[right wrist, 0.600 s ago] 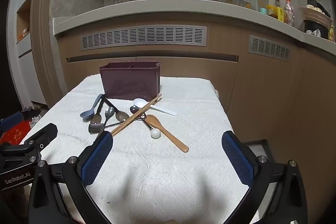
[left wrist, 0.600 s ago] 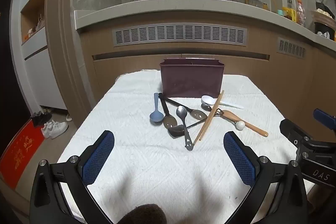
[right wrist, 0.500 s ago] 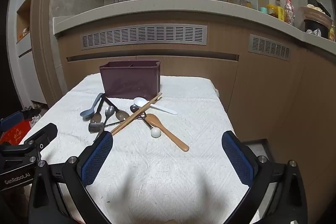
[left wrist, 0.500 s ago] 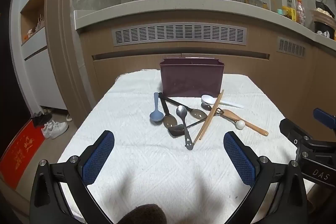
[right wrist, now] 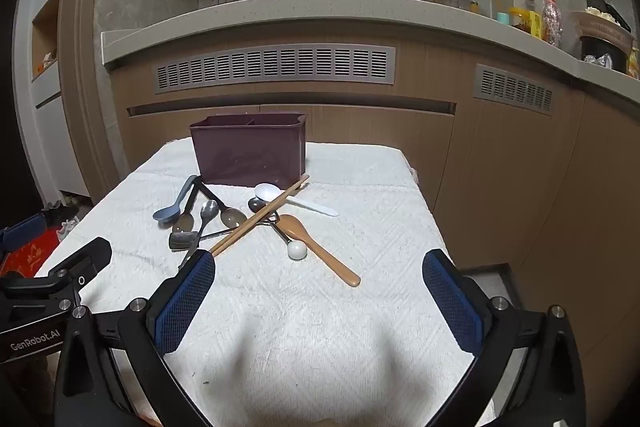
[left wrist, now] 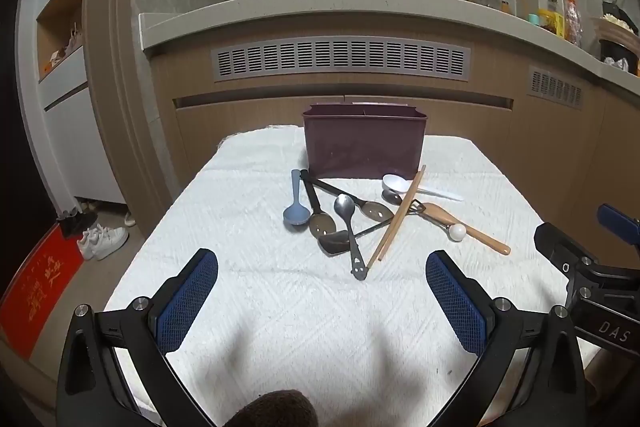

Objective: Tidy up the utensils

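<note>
A dark maroon utensil holder [left wrist: 363, 143] [right wrist: 249, 153] stands at the far end of a white cloth-covered table [left wrist: 280, 307]. In front of it lies a loose pile: a blue spoon [left wrist: 296, 201] [right wrist: 176, 201], dark and metal spoons [left wrist: 347, 211], a pair of wooden chopsticks [left wrist: 398, 219] [right wrist: 260, 215], a white spoon [left wrist: 404, 185] [right wrist: 280, 197] and a wooden spoon [left wrist: 464, 227] [right wrist: 320, 247]. My left gripper [left wrist: 322, 301] hangs open over the near cloth, short of the pile. My right gripper [right wrist: 318, 301] is open too, nothing between its fingers.
Behind the table runs a wooden counter front with vent grilles [left wrist: 340, 59]; jars and a pot sit on its top at the right [right wrist: 600, 39]. The floor at left holds shoes [left wrist: 102, 239] and a red mat [left wrist: 36, 287]. The table's right edge drops off [right wrist: 424, 207].
</note>
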